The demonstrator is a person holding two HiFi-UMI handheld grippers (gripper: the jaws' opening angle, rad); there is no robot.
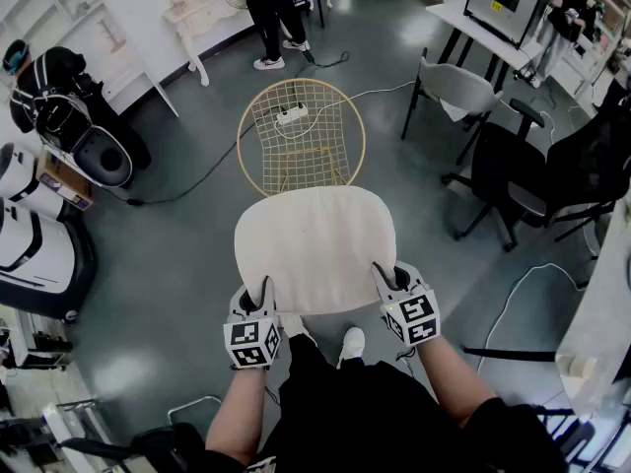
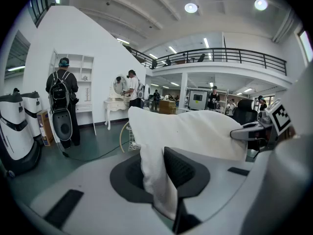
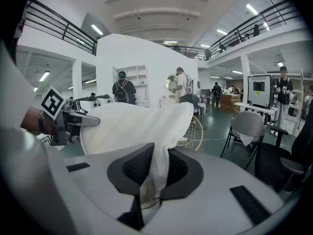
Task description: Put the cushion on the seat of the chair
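Note:
A cream, rounded cushion (image 1: 315, 249) hangs flat in the air between both grippers, just short of the gold wire chair (image 1: 301, 136). My left gripper (image 1: 259, 299) is shut on the cushion's near left corner, my right gripper (image 1: 386, 282) on its near right corner. In the left gripper view the cushion (image 2: 190, 133) is pinched between the dark pads, and the right gripper (image 2: 254, 131) shows at its far side. In the right gripper view a fold of the cushion (image 3: 146, 126) is squeezed between the pads; the chair (image 3: 195, 131) peeks out behind it.
A grey chair (image 1: 455, 89) and a black office chair (image 1: 523, 180) stand to the right. A cable and power strip (image 1: 290, 116) lie under the wire chair. White machines (image 1: 35, 235) and a black bag (image 1: 59, 101) line the left. A person (image 1: 271, 13) stands beyond.

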